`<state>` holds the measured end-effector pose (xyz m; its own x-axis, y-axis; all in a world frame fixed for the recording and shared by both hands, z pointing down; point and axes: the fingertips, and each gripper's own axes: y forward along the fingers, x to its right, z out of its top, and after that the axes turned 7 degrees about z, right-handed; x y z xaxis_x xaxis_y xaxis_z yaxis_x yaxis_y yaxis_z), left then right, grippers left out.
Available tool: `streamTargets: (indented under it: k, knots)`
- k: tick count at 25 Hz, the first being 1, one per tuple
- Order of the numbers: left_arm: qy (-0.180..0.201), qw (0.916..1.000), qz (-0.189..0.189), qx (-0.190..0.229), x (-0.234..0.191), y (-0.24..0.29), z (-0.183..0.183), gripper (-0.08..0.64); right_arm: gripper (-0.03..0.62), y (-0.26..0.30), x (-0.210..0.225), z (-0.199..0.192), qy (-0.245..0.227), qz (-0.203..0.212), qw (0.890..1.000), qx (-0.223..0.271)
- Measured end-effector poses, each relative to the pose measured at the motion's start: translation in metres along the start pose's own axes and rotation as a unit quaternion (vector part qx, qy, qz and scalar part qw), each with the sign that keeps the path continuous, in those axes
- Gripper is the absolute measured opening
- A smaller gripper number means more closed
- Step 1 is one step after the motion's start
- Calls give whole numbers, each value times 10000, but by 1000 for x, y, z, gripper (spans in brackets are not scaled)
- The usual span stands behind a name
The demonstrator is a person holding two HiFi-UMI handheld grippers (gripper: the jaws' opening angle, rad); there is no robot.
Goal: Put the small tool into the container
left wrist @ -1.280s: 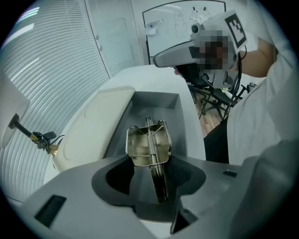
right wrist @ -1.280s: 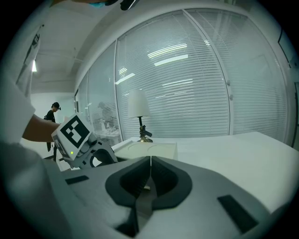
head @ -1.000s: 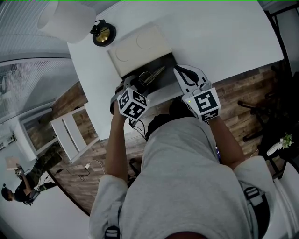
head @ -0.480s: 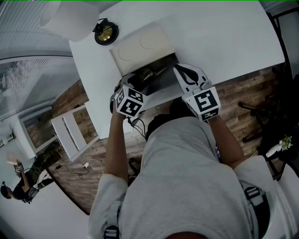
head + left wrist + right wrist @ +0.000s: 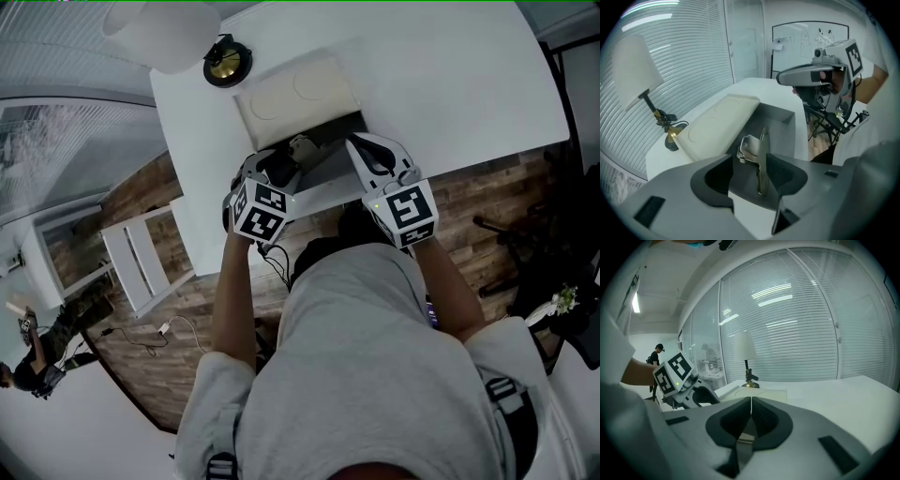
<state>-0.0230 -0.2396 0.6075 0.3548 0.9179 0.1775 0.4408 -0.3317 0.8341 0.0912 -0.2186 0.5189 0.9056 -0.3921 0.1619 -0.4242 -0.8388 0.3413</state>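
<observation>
Hovering over the near end of the grey container (image 5: 780,115), the left gripper (image 5: 749,161) is holding its jaws spread wide, having just been opening them. The small tool (image 5: 762,164) is showing in the gap between them, yet neither pad is pressing on it. That tool is lying inside the container on its floor, its long metal handle running from 6 to 12 o'clock in the left gripper view and its bulkier, paler head sitting at about 10 o'clock of the handle's middle. The right gripper (image 5: 751,401) is keeping its jaws closed together with nothing between them. In the head view it is sitting at the container's 3 o'clock side, while the left gripper is sitting at the container's 8 o'clock corner; whether the right one is touching the rim cannot be told. A cream lid (image 5: 295,94) is lying flat on the white table (image 5: 441,75), just beside the container at its 11 o'clock. A lamp (image 5: 164,28) with a white shade and a brass base is standing at 10 o'clock of the lid, near the table's far corner.
</observation>
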Motion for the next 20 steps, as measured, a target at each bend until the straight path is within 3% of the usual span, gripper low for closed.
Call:
streamTargets:
  k: [5, 7, 10, 13, 20]
  knots:
    - [-894, 9933, 322, 656, -11, -28, 10, 229, 26, 4, -19, 9, -55, 25, 10000, 2]
    - [-1507, 9828, 389, 998, -14, -42, 11, 207, 26, 5, -27, 14, -38, -14, 10000, 11]
    - [-2268, 9613, 488, 1484, -17, -69, 11, 113, 26, 5, -43, 23, 23, -69, 10000, 23]
    - [-2640, 9458, 735, 1742, -23, -90, 5, 41, 26, 8, -60, 34, -66, -38, 9999, 80]
    - [-3085, 9120, 1408, 2310, -32, -145, -5, 25, 26, 1, -97, 50, -235, -136, 9993, 256]
